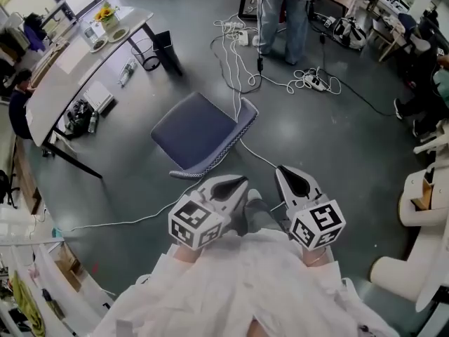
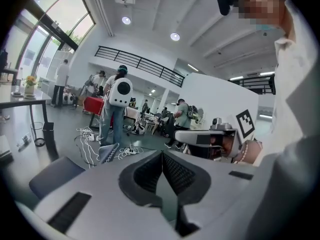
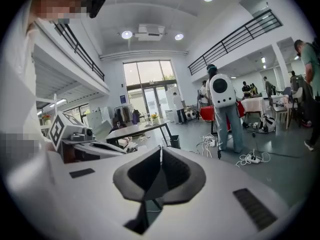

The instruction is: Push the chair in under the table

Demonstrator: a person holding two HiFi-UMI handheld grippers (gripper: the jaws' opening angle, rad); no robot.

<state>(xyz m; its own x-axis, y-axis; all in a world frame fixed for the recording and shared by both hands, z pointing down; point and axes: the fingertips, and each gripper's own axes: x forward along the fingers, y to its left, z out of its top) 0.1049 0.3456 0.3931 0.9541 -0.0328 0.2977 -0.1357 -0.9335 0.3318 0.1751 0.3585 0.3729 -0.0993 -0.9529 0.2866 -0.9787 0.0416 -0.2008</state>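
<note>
The table (image 1: 66, 83) runs along the upper left of the head view, a long pale curve on dark legs. The chair (image 1: 193, 128) stands well apart from it on the grey floor, near the middle. Its seat front points up and left toward the table. Its back (image 1: 242, 125) lines the lower-right edge, running from lower left to upper right. The seat is dark blue and flat, and the back has a paler patterned rim. The chair's legs are hidden under the seat. White cables (image 1: 238, 55) trail over the floor past the chair's back. Below the chair, the left gripper (image 1: 238, 182) has its jaws pressed together with nothing between them. The right gripper (image 1: 284, 173) beside it is likewise closed and empty.
</note>
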